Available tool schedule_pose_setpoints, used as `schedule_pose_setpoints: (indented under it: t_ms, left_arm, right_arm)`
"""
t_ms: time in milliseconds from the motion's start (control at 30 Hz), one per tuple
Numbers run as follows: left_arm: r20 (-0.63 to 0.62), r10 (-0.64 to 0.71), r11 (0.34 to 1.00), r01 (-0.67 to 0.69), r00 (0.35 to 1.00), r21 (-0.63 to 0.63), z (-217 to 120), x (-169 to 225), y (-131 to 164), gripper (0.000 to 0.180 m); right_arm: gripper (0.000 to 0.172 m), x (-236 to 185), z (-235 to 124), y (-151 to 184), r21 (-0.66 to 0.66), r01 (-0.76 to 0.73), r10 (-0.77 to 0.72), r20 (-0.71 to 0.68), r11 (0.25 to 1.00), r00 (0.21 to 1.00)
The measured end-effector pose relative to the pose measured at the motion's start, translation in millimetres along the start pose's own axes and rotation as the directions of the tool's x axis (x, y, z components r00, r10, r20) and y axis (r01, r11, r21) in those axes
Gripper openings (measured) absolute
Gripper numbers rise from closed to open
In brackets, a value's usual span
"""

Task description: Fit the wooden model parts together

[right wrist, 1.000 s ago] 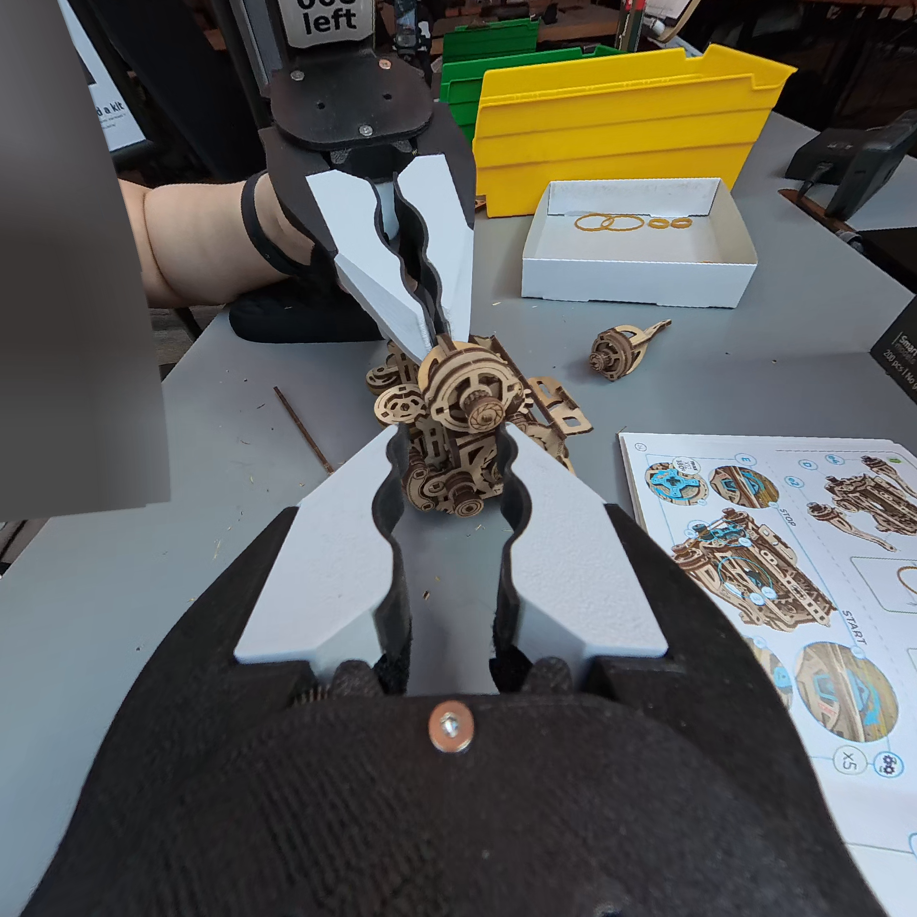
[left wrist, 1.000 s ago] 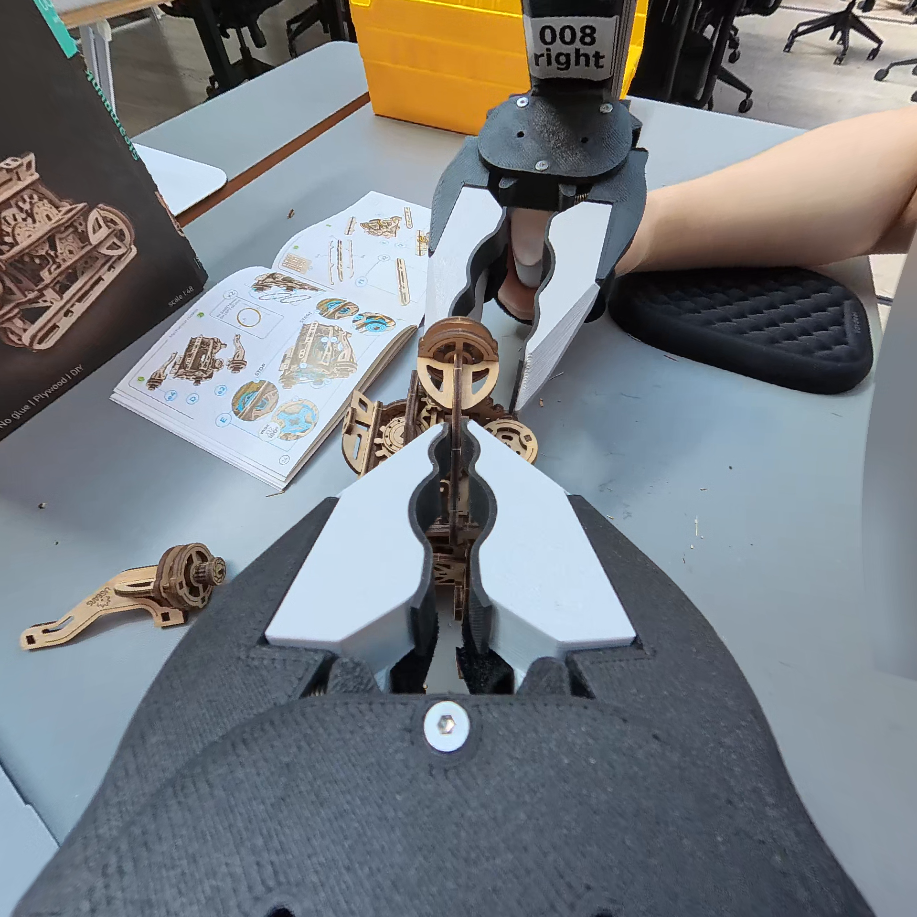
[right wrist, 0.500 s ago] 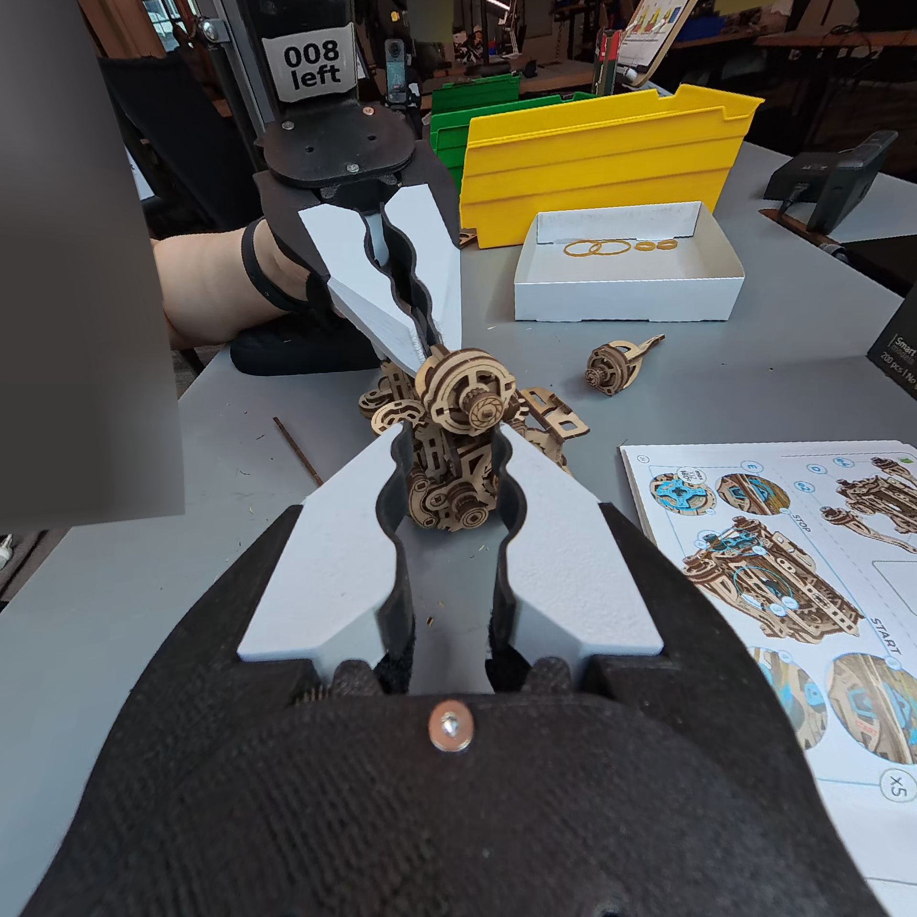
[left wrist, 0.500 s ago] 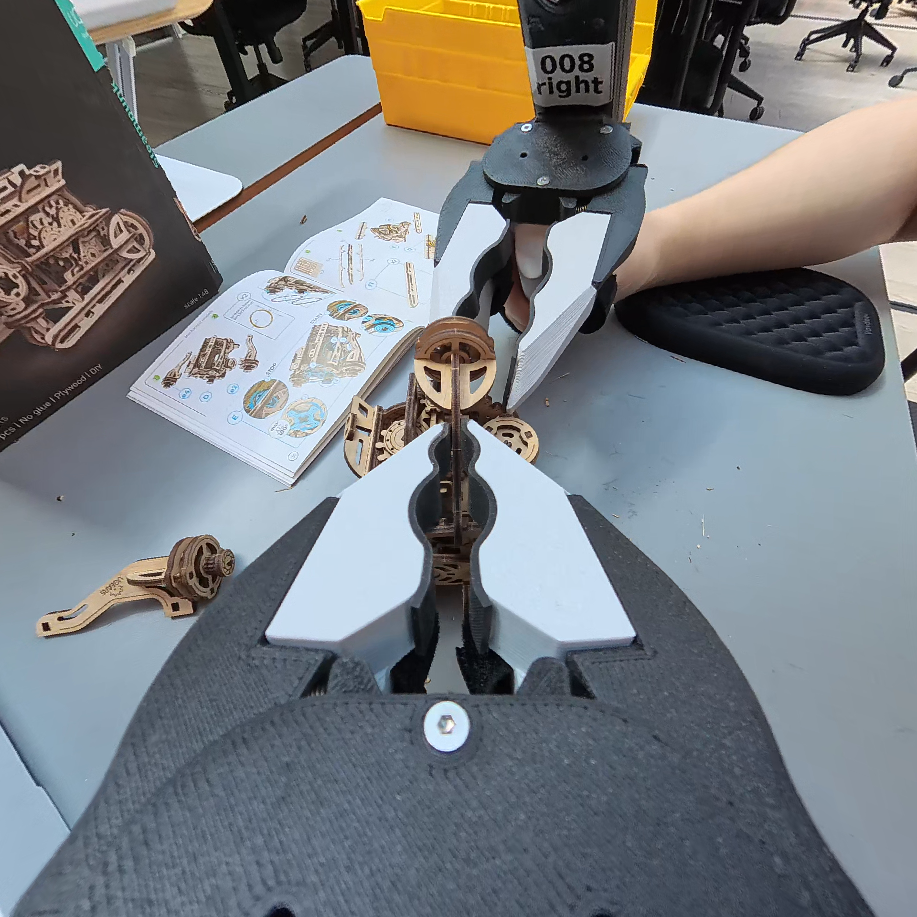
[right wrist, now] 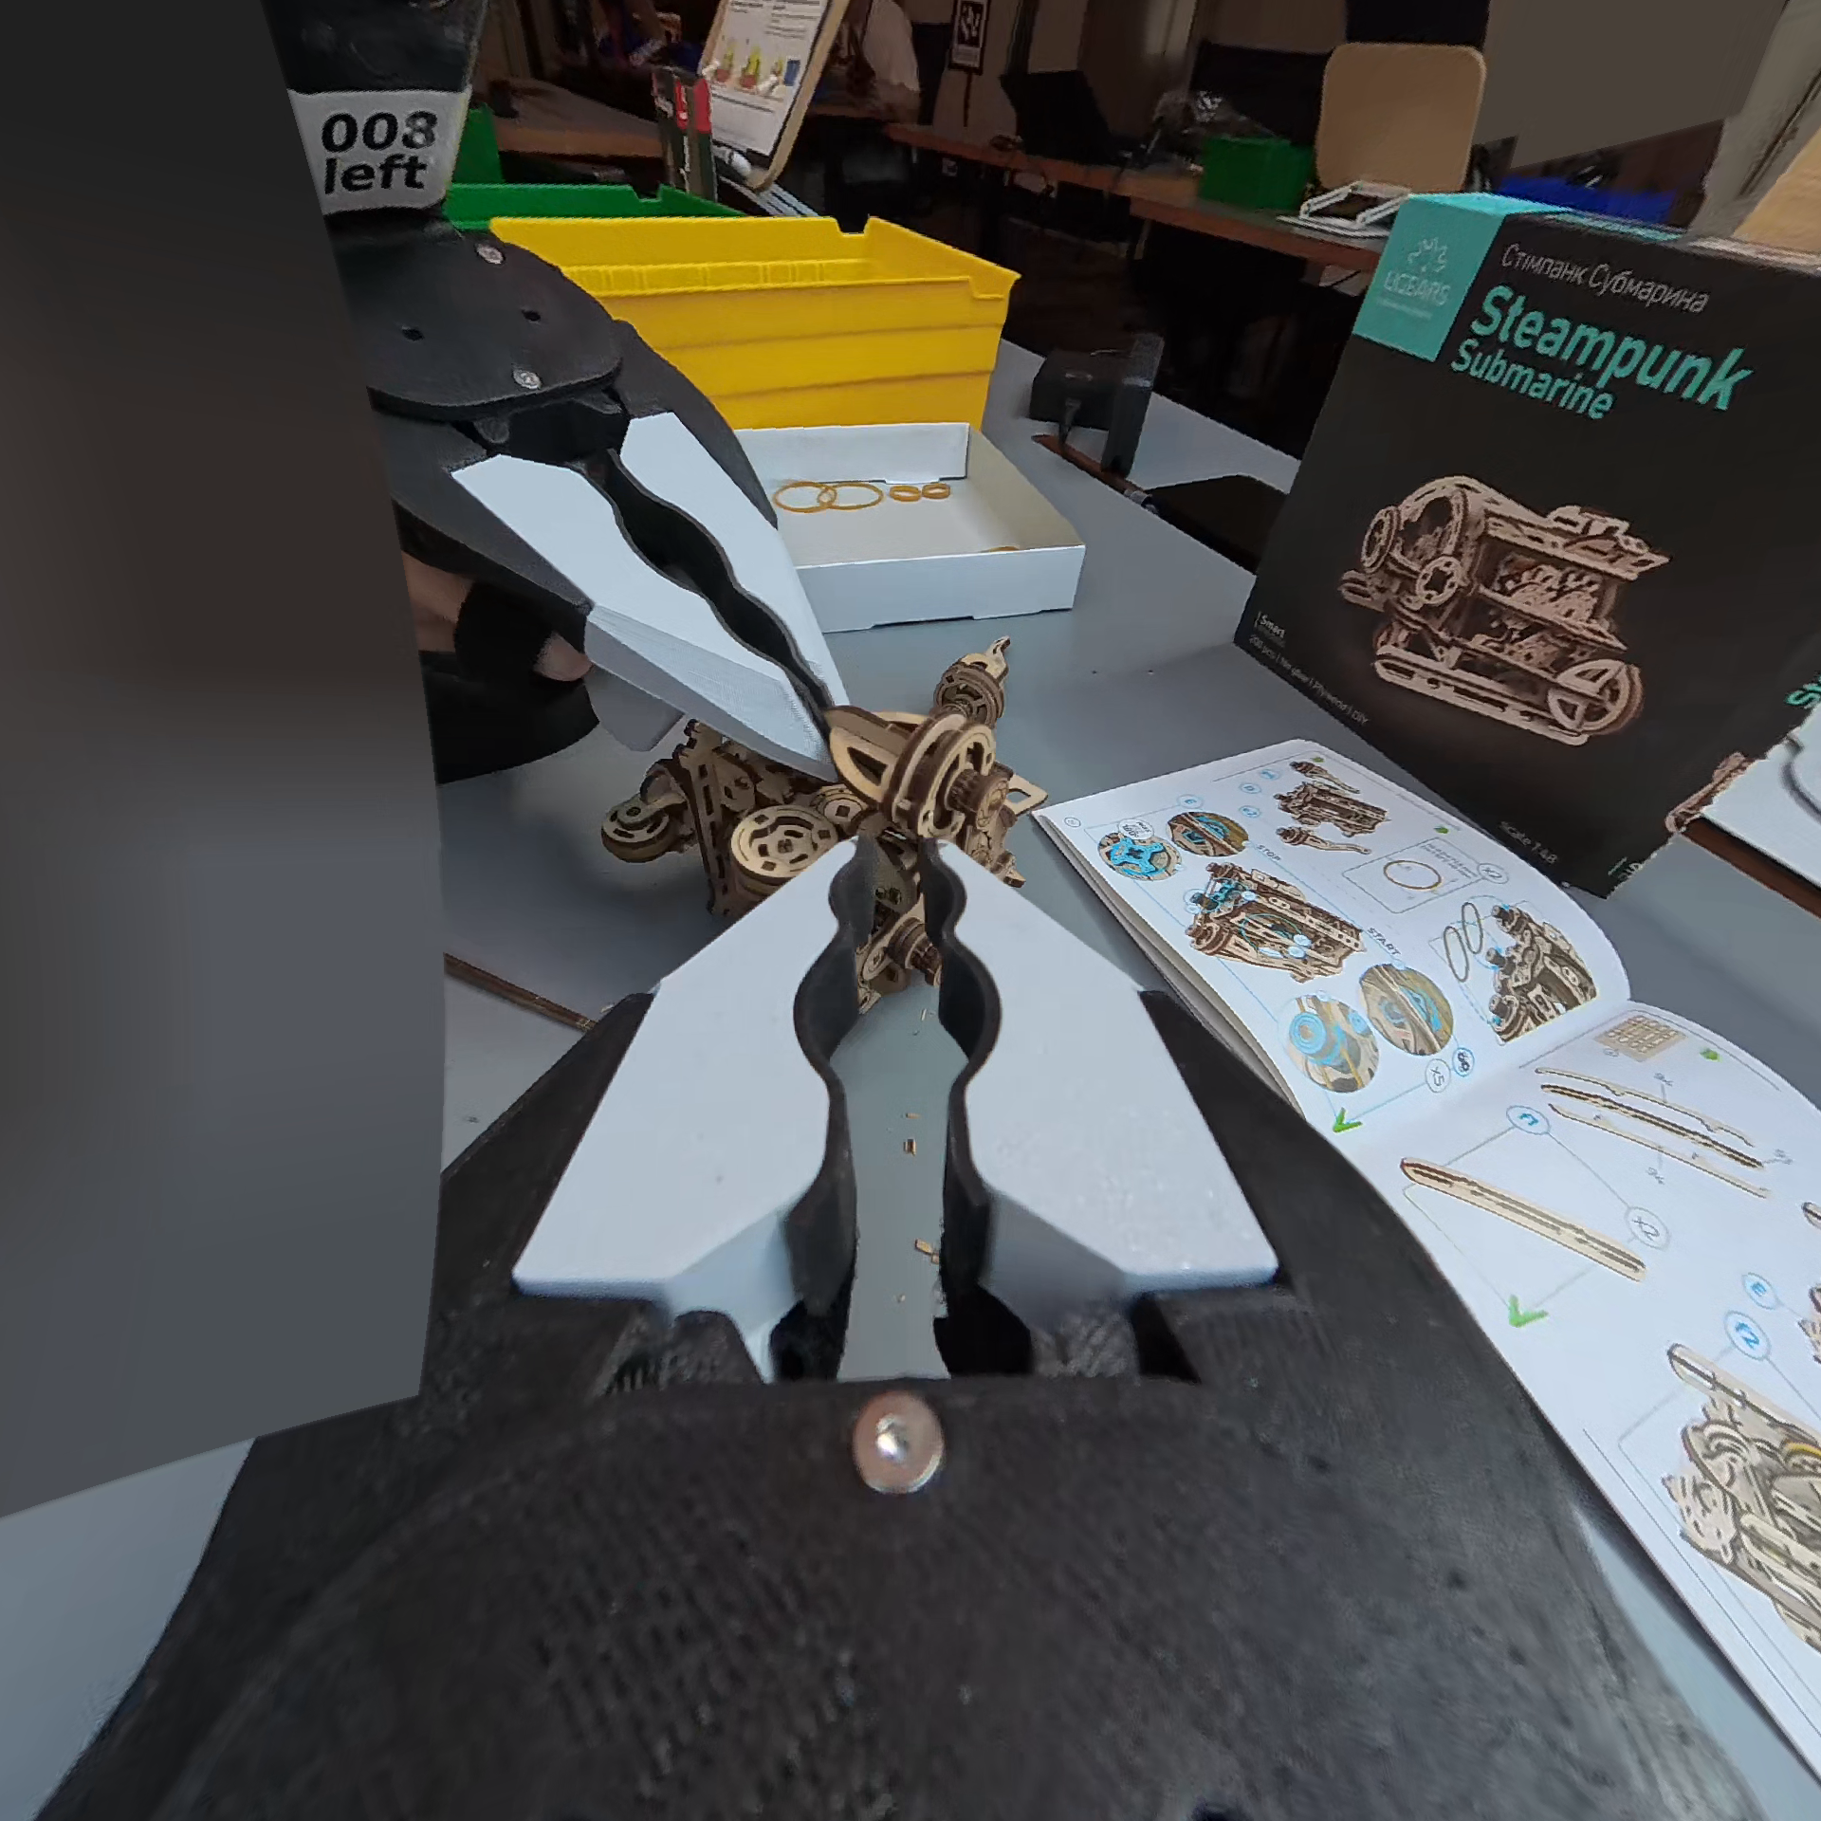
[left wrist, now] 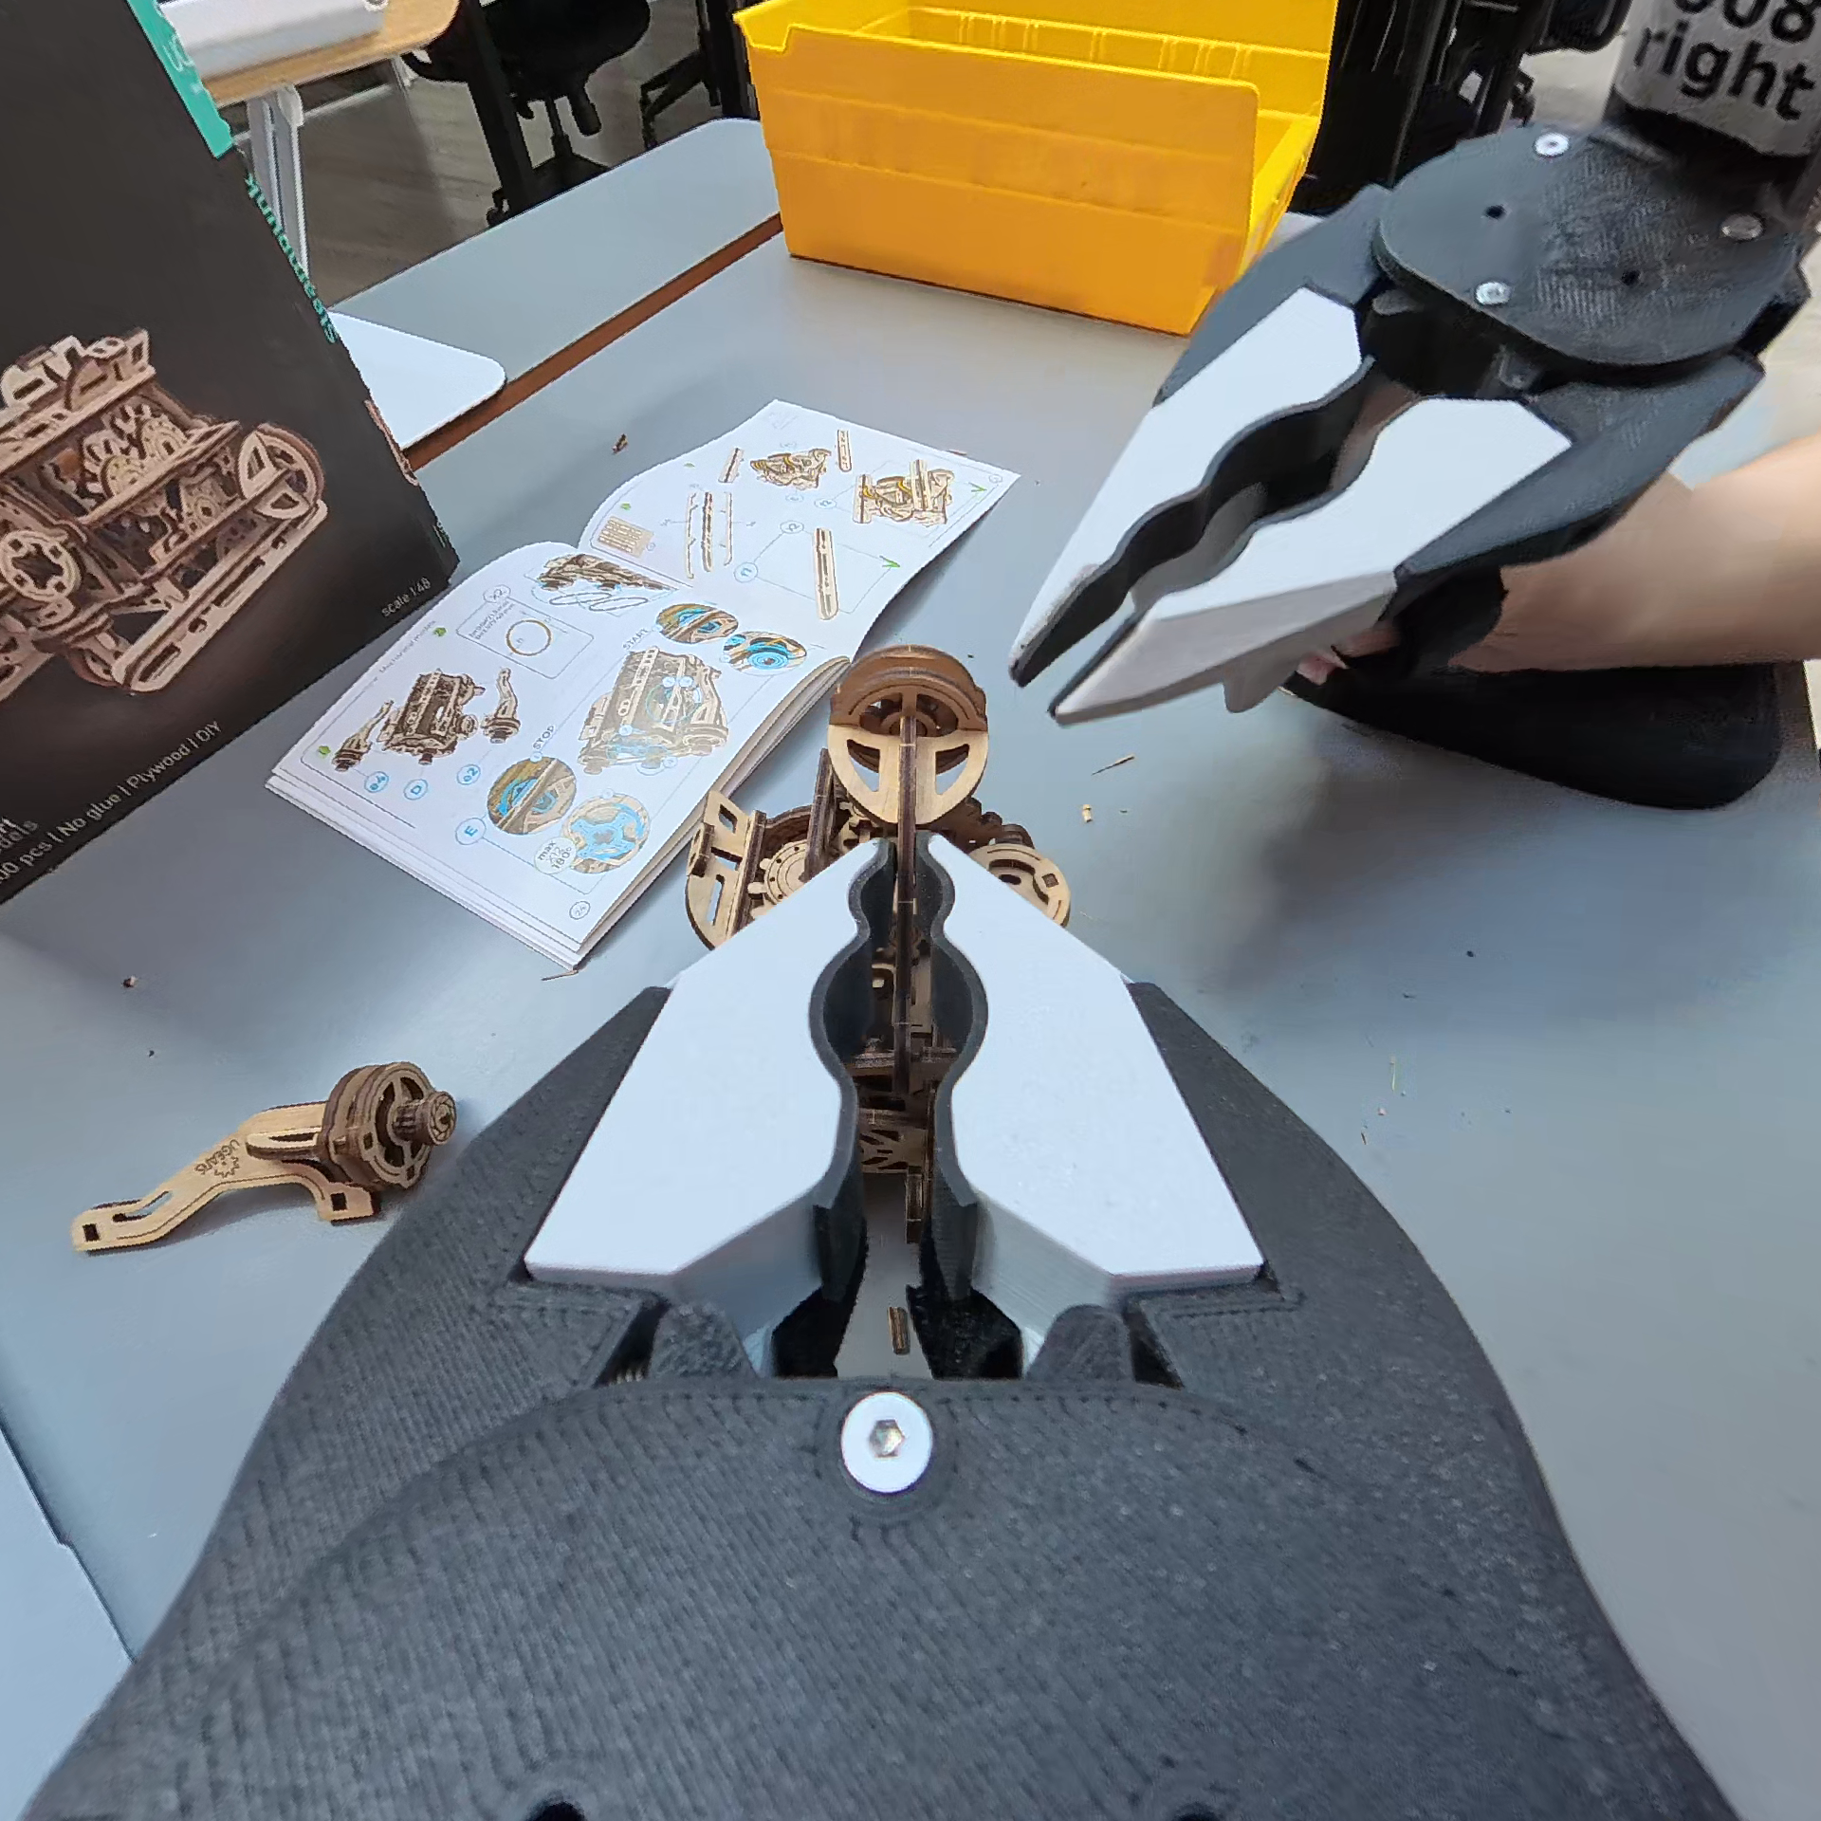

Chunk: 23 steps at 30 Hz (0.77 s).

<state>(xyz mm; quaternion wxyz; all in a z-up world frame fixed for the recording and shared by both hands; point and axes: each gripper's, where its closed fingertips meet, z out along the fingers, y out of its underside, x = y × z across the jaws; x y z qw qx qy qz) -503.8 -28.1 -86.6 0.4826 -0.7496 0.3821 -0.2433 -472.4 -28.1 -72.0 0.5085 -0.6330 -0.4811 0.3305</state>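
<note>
**Left tongs pinch the wooden model; right tongs narrowed and bare**

The wooden model (left wrist: 907, 749) stands mid-bench (left wrist: 1380, 985); the left tongs (left wrist: 902, 857) are clenched on its thin upright plate. The right tongs (left wrist: 1045, 690), at 2 o'clock in the left wrist view, are slightly parted, grasping nothing. In the right wrist view, a white tray (right wrist: 985, 581) at 12 o'clock holds rubber bands (right wrist: 828, 496); behind it sits a yellow bin (right wrist: 788, 325), contents hidden.

Model box (left wrist: 148, 473) cropped, booklet (right wrist: 1478, 1084) cut off
</note>
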Motion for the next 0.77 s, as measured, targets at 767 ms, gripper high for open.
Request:
schedule_pose_setpoints:
  t_ms: [767]
  left_arm:
    - [-0.033, -0.081, 0.996, 0.08, 0.996, -0.027, 9, 2, -3, 0.002]
  right_arm:
    - [0.002, 1, 24, 13, -0.036, -0.184, 0.173, -0.211, 0.982, 0.962]
